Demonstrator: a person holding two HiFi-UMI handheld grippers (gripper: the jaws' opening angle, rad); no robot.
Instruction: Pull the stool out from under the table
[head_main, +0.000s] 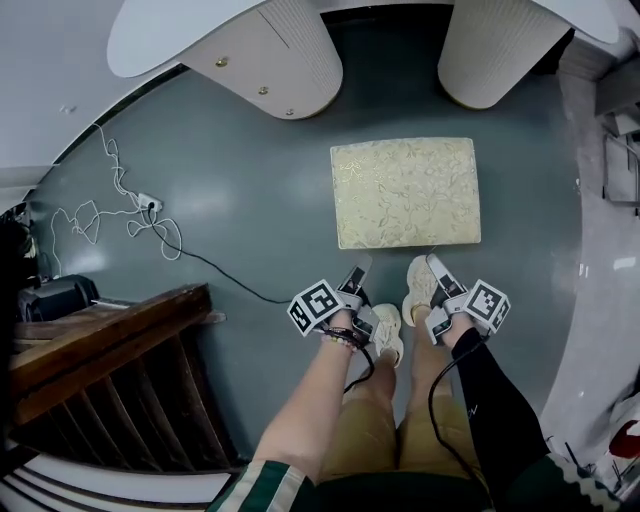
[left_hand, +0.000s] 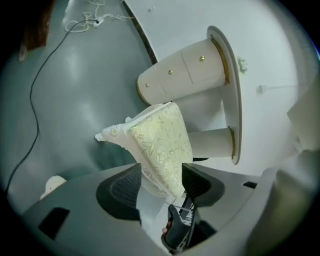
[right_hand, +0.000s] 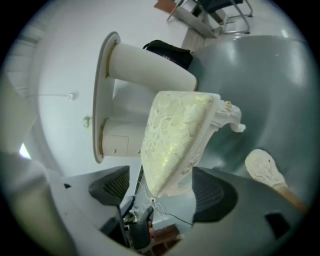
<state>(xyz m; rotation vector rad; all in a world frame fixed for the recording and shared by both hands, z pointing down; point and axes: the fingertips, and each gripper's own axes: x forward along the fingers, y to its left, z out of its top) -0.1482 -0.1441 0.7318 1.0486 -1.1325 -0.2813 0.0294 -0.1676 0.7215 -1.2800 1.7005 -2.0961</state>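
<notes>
Stool (head_main: 405, 192), cream with a leaf pattern, stood on the grey-green floor (head_main: 250, 190) just near of the white table (head_main: 150, 35), its far edge close to the two ribbed pedestals (head_main: 275, 60) and no part of it under the tabletop. By that placing, the pull looked complete or very nearly so.

The person stood at its near side, shoes (head_main: 388, 330) almost at the seat's edge, with a claw at each near corner. That spacing would suit drawing the seat straight back without twisting it. The left gripper (head_main: 357, 275) had its jaws apart around the near left corner: the cushion's rim lay between the pads, close against one, with a gap showing at the other. The right gripper (head_main: 430, 270) was likewise spread around the near right corner, with space on both sides of the rim. Neither claw appeared to be clamping, which fits a stool that needed no more hauling.

A thin cable (head_main: 130, 210) trailed over the floor at far left, well apart from the stool, and dark wooden furniture (head_main: 100, 345) stood at near left.
</notes>
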